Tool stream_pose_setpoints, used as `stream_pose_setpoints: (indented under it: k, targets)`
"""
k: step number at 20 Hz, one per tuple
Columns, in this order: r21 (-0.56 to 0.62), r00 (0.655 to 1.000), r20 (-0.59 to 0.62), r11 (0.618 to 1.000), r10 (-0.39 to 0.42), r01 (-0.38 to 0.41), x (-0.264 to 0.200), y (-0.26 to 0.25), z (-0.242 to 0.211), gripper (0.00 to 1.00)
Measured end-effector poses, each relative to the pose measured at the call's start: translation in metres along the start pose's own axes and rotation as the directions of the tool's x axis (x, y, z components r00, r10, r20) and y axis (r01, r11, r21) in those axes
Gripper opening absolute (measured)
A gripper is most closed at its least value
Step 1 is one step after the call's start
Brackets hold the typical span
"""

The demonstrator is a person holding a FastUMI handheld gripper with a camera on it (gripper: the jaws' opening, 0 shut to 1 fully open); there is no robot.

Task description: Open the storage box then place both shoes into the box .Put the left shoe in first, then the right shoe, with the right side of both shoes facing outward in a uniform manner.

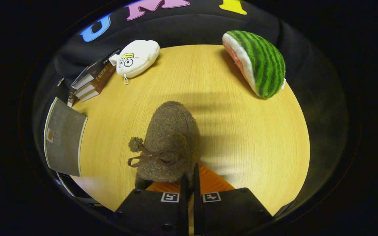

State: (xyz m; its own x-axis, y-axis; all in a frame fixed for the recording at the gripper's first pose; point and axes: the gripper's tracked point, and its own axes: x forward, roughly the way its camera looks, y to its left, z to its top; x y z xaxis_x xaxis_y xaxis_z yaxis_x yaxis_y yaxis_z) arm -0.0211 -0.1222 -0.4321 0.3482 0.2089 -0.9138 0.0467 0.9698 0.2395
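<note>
Gripping the rear collar of the fuzzy brown shoe (171,141), the tool (190,178) was seen with its two fingers drawn almost together, a thin edge of the shoe's opening pinched between them. The shoe was held toe-forward, pointing away from the tool, with its bow and pompom (136,144) hanging on the side toward the storage box. An orange lining (208,182) was exposed just behind the shoe's collar, beside the fingers; whether the sole rested on the wooden surface (241,137) or was lifted clear of it could not be told.

The collar was probably chosen as the hold because it offers a thin, firm rim, whereas the plush body would be too bulky for the narrow jaws. The grey storage box (64,141) stood to the left of the shoe, well apart from it, at the edge of the surface; its lid seemed to be closed, though this was not certain. A stack of books (92,80) and a white plush toy (138,59) lay beyond the shoe on the box's side, and a watermelon plush (258,62) lay beyond the shoe on the opposite side. Placement in the box was judged not yet done.
</note>
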Motion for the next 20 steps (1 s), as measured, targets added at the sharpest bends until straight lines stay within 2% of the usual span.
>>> stream_pose_setpoints:
  k: [2, 8, 15, 20]
  targets:
    - [0.039, 1.0, -0.011, 0.999, 0.012, -0.012, -0.001, 0.0, -0.002, 0.05]
    - [0.109, 1.0, -0.001, 0.994, 0.007, -0.007, -0.028, 0.023, -0.001, 0.05]
    - [0.144, 0.996, 0.048, 0.986, 0.072, -0.078, -0.089, 0.106, 0.013, 0.05]
    - [0.187, 0.982, 0.115, 0.968, 0.15, -0.17, -0.134, 0.18, 0.042, 0.05]
